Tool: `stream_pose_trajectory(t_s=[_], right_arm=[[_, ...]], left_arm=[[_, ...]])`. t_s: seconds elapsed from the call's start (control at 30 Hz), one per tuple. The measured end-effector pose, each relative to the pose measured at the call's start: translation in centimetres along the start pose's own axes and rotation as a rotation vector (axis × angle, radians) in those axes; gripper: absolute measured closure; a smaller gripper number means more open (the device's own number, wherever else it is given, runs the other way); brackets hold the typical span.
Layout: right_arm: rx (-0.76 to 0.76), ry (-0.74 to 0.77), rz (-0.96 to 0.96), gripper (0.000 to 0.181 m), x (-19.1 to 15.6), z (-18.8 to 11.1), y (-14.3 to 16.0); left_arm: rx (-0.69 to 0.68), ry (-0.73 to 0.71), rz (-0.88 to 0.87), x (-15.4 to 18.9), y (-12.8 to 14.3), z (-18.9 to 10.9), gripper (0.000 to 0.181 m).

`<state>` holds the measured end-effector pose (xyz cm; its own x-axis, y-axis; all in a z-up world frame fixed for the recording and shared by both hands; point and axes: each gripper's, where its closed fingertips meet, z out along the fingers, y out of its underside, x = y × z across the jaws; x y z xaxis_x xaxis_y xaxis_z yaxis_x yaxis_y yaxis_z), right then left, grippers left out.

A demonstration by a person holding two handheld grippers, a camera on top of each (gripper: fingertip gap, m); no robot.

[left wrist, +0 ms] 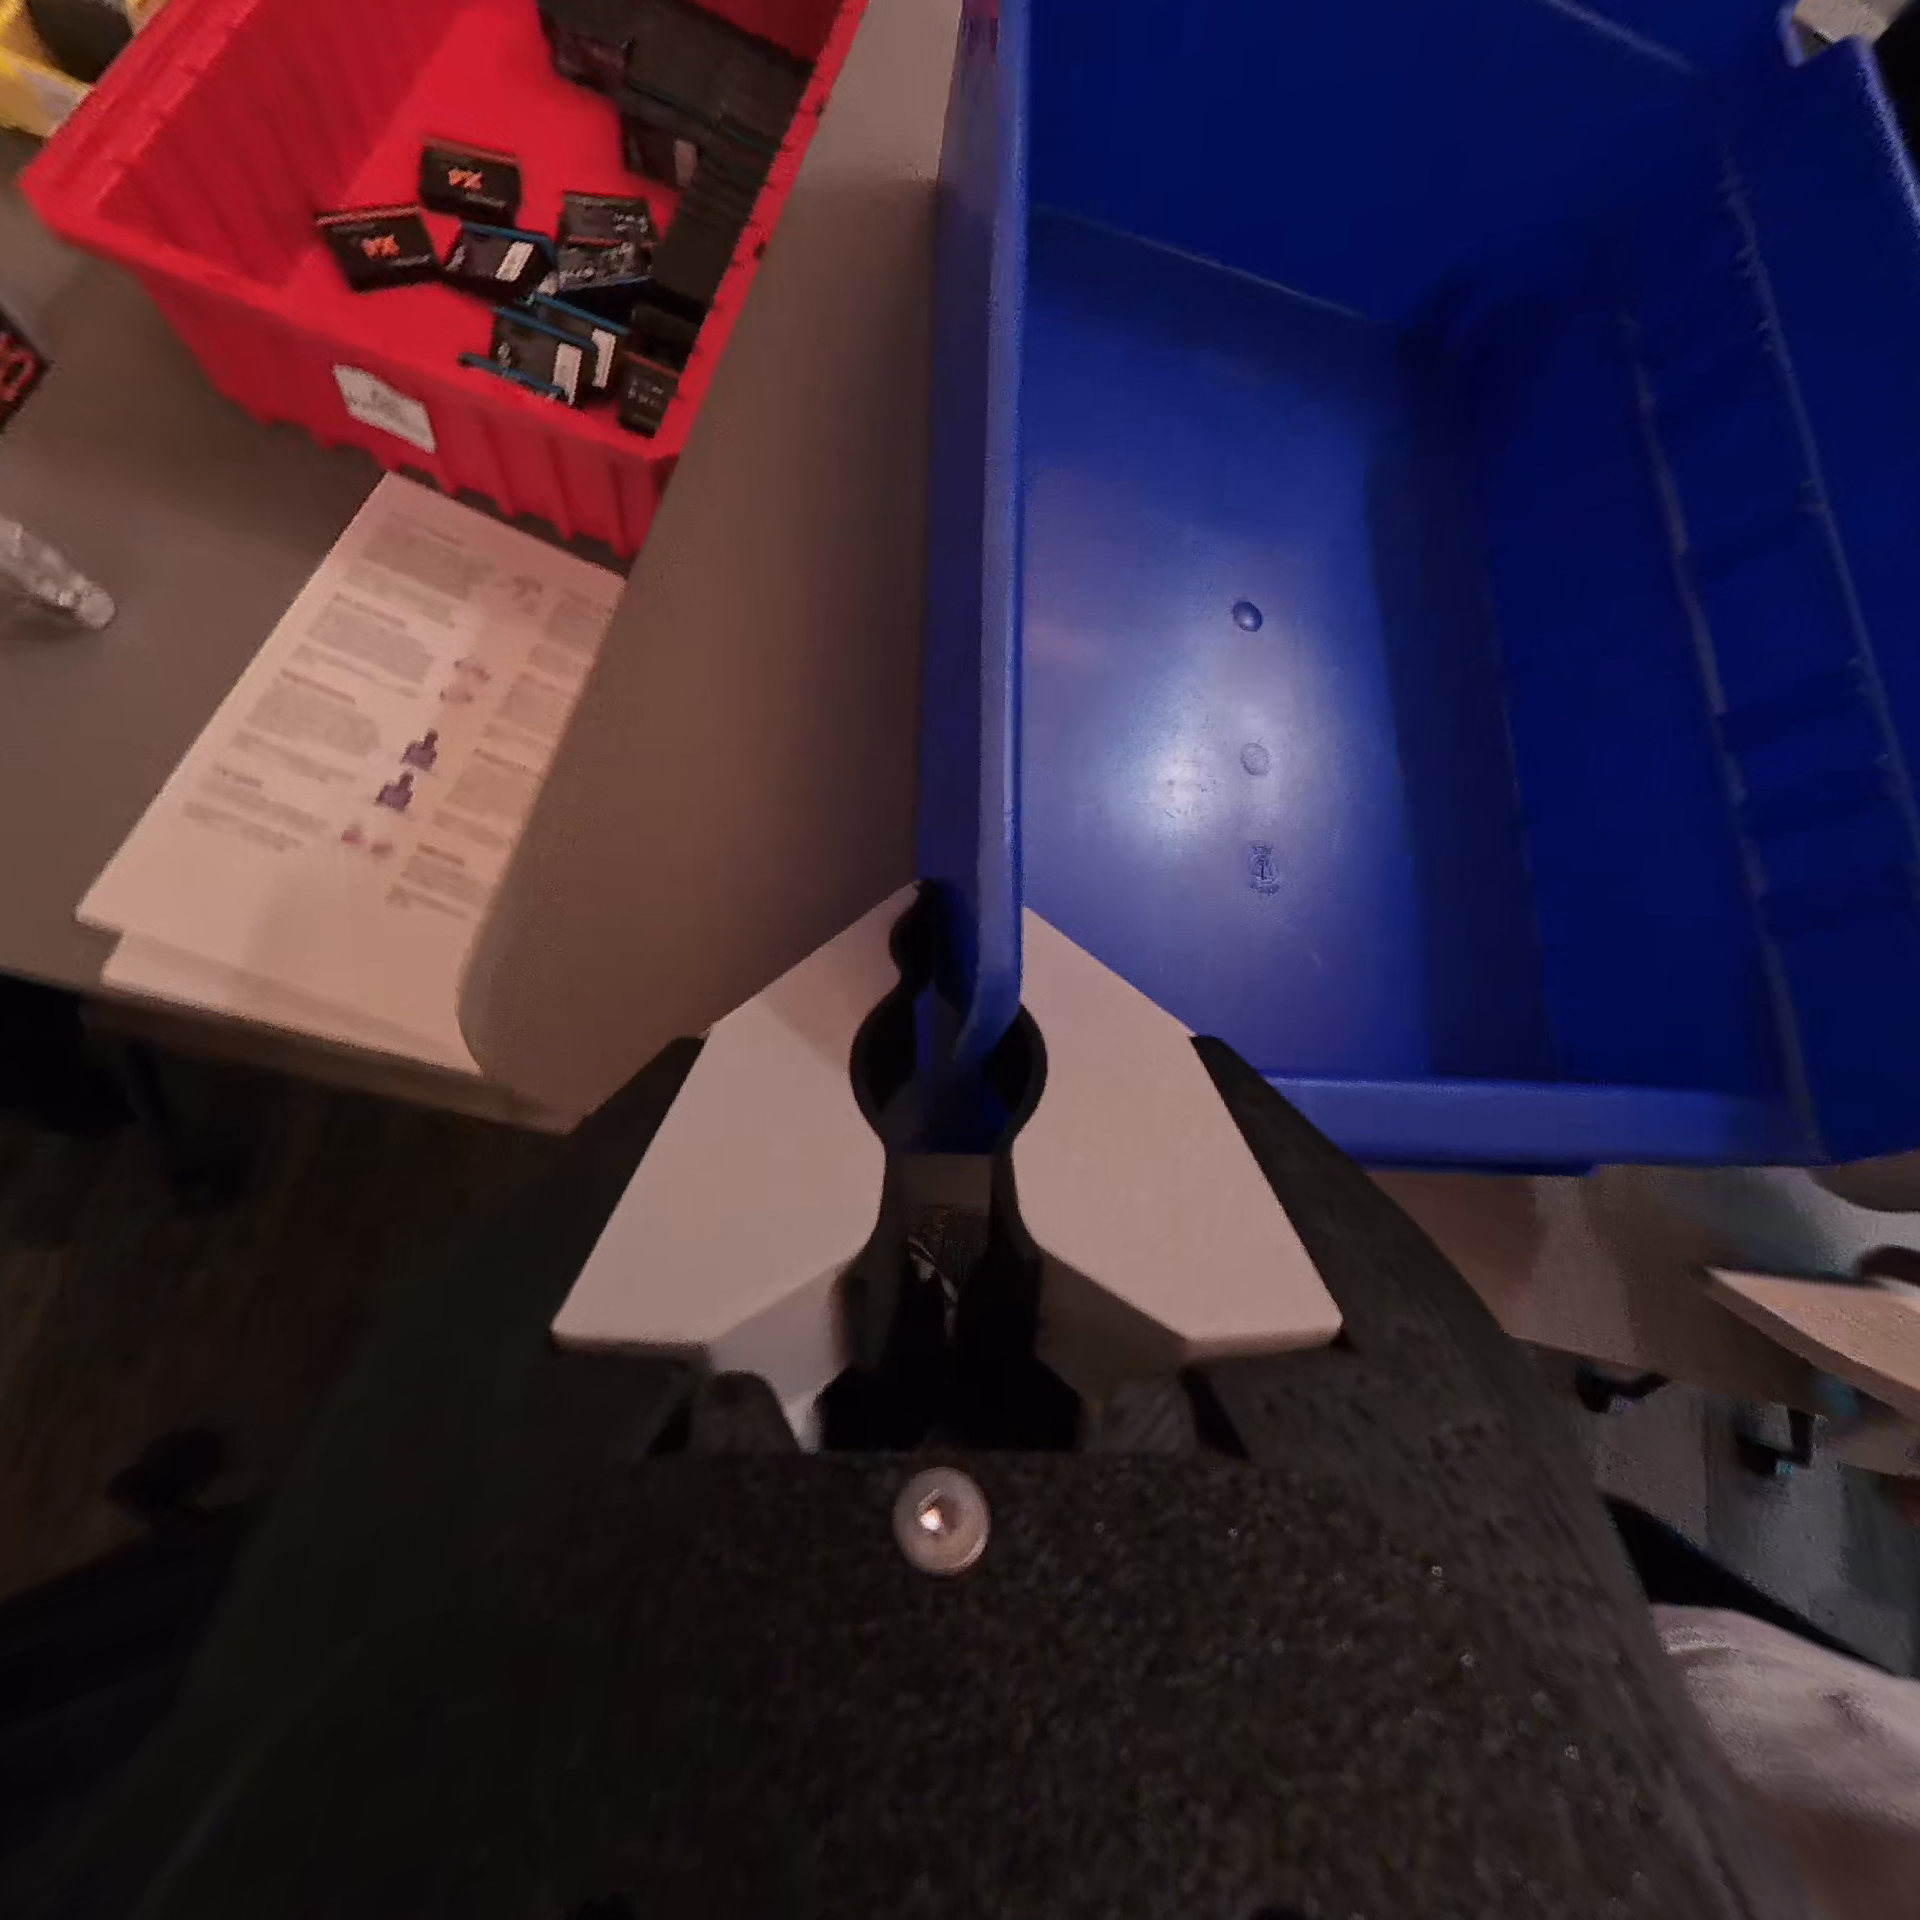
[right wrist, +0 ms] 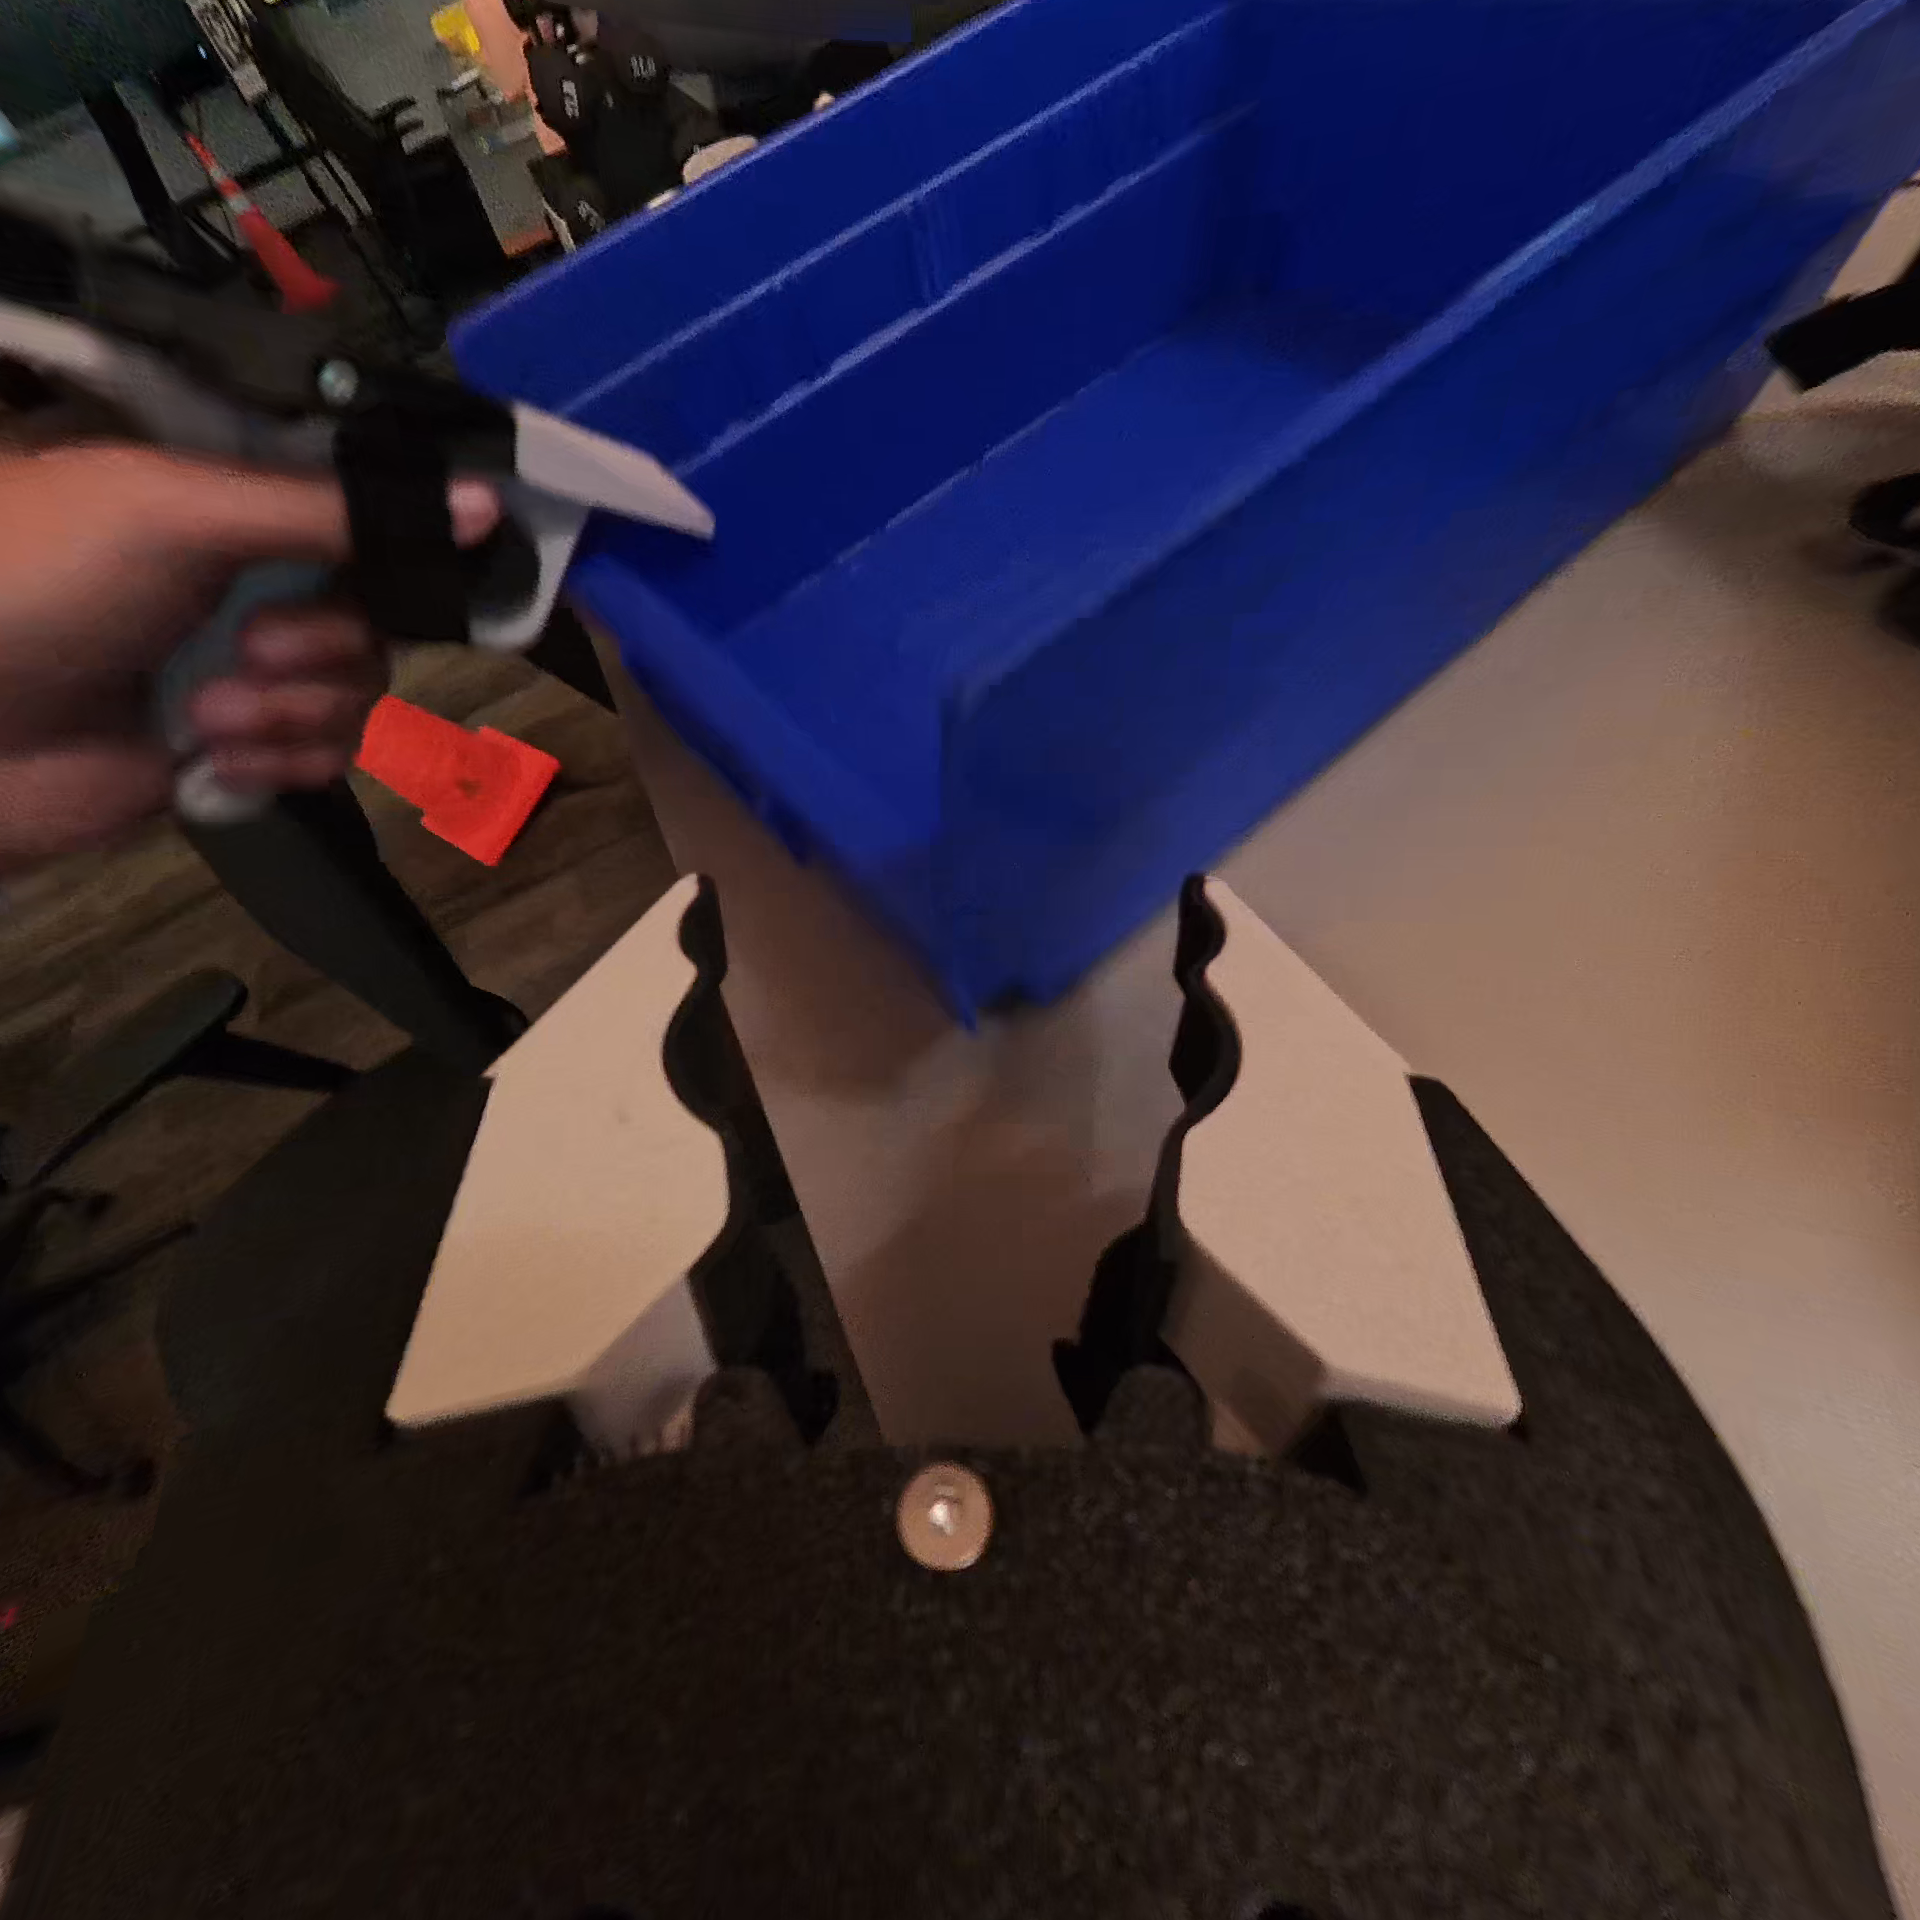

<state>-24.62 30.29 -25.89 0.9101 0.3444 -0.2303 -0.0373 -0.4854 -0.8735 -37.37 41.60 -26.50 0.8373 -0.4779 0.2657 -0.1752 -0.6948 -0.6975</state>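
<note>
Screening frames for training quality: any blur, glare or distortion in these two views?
Left wrist view: glare patch on the blue bin floor; paper sheet and red bin soft; wide-angle bending at the edges. Right wrist view: hand and left tongs motion-blurred, bin edges smeared; warm, dim light; right tongs sharper.

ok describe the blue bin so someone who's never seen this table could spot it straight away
Start at the grey table: a red bin of small black packs stands far left, printed sheets before it. Right of both is the blue bin, far larger and empty. Only it has the left gripper clamped on its side wall; the right gripper sits open near its corner.
</note>
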Motion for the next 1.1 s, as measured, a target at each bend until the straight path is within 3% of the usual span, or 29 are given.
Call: stream_pose_trajectory(t_s=[0.1, 0.23, 0.37, 0.43, 0.5, 0.63, 0.77, 0.87, 0.97, 1.1], right_arm=[[-0.006, 0.062, 0.037, 0.086, 0.3, 0.4, 0.2], [0.042, -0.002, 0.045, 0.098, 0.0, -2.3, 0.1], [0.188, 0.076, 0.066, 0.127, 2.2, -7.5, -3.2], [0.229, 0.18, 0.043, 0.154, 4.6, -10.7, -4.6], [0.273, 0.266, 0.001, 0.165, 6.9, -14.9, -6.2], [0.37, 0.434, -0.049, 0.177, 11.5, -26.2, -9.4], [0.399, 0.604, -0.087, 0.177, 15.7, -39.6, -10.3], [0.397, 0.775, -0.141, 0.177, 18.8, -50.8, -9.2], [0.304, 0.961, -0.184, 0.177, 21.4, -61.1, -5.8], [0.225, 1.164, -0.094, 0.178, 24.6, -74.3, 0.3]], left_arm=[[0.035, -0.1, -0.019, 1.9, 2.3, -2.6, 0.176], [0.126, -0.23, -0.009, 4.2, 3.5, -6.2, 0.176], [0.28, -0.233, 0.002, 8.9, 2.7, -9.3, 0.177], [0.383, -0.245, 0.07, 12.5, 1.3, -10.9, 0.177], [0.476, -0.245, 0.143, 17.1, 0.0, -12.4, 0.176], [0.602, -0.123, 0.282, 28.2, -1.5, -14.2, 0.171], [0.563, 0.212, 0.291, 41.2, 0.3, -14.2, 0.158], [0.478, 0.499, 0.324, 51.8, 3.7, -14.7, 0.146], [0.442, 0.678, 0.407, 60.6, 8.2, -15.2, 0.141], [0.245, 0.89, 0.446, 70.1, 16.9, -12.8, 0.122]])
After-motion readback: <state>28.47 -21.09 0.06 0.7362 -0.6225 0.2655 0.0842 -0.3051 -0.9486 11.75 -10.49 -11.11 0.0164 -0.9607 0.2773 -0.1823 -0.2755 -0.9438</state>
